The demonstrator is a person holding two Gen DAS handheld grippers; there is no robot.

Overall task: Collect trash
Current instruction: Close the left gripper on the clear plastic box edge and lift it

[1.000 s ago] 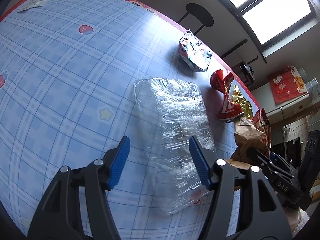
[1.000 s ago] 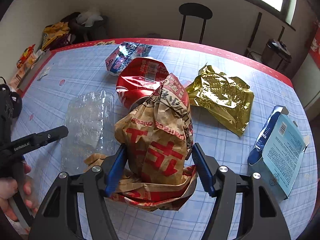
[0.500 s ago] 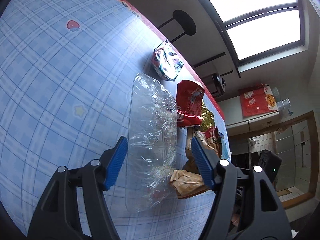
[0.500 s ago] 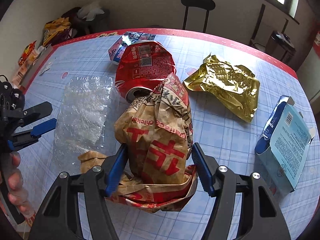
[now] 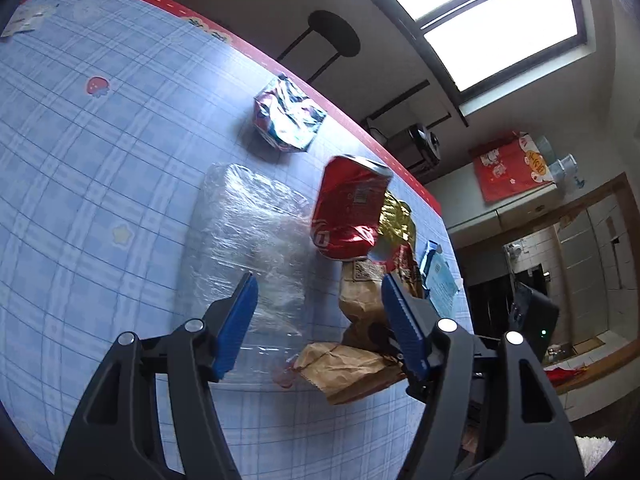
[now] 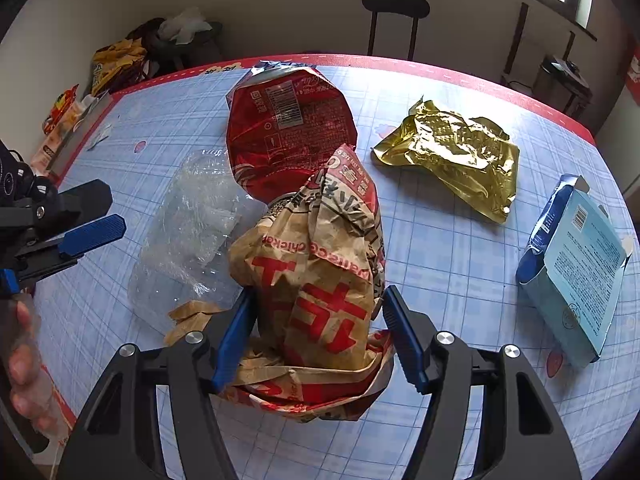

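My right gripper (image 6: 316, 332) is shut on a crumpled brown paper bag with red print (image 6: 316, 280), which pushes against a crushed red can (image 6: 288, 136). A clear plastic wrapper (image 6: 192, 232) lies flat to their left. My left gripper (image 5: 320, 320) is open and empty, hovering above the near end of the wrapper (image 5: 248, 240), with the paper bag (image 5: 360, 296) and red can (image 5: 348, 208) just to its right. It also shows at the left in the right wrist view (image 6: 80, 224).
A gold foil wrapper (image 6: 452, 152) and a blue carton (image 6: 576, 264) lie on the right of the blue checked table (image 6: 440, 248). A crumpled silver-blue packet (image 5: 288, 116) sits near the far red edge. A stool (image 6: 394, 4) stands behind the table.
My right gripper has pushed the paper bag forward, shoving the red can farther up the table. My left gripper has swung and shifted right over the wrapper, staying open.
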